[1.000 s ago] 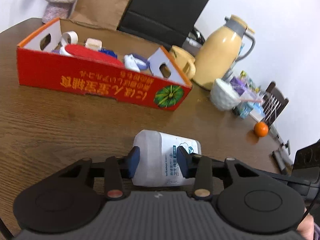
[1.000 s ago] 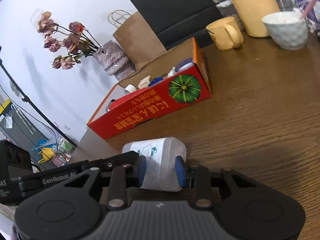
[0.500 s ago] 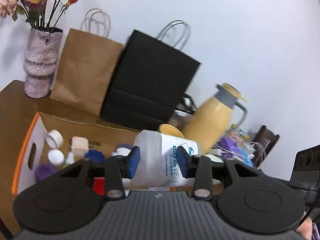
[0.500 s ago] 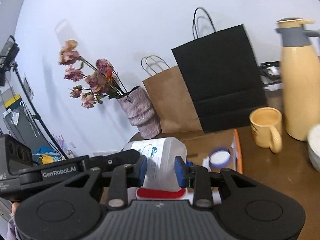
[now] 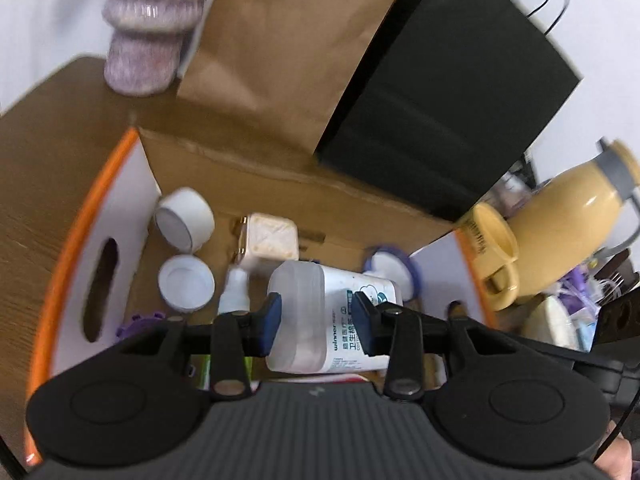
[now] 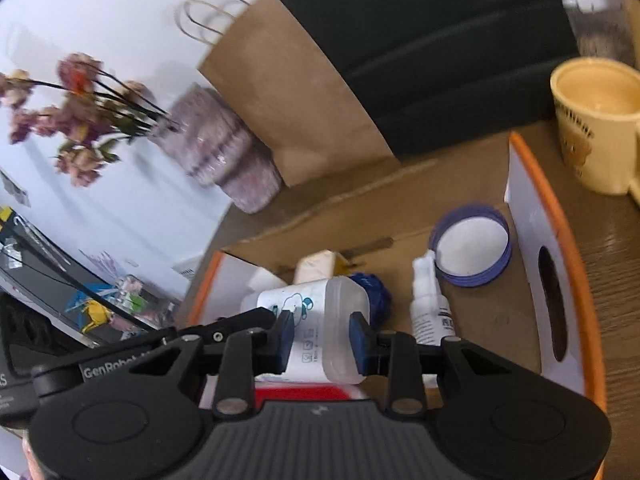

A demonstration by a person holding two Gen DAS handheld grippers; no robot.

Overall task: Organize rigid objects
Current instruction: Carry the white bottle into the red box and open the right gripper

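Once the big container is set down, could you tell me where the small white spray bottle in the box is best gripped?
Grip the small white spray bottle across its round labelled body, below the narrower nozzle, coming from above. It lies on the box floor beside the purple-rimmed lid, which crowds its nozzle end.

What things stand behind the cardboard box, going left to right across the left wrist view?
Purple vase → brown paper bag → black paper bag → yellow mug → yellow thermos jug.
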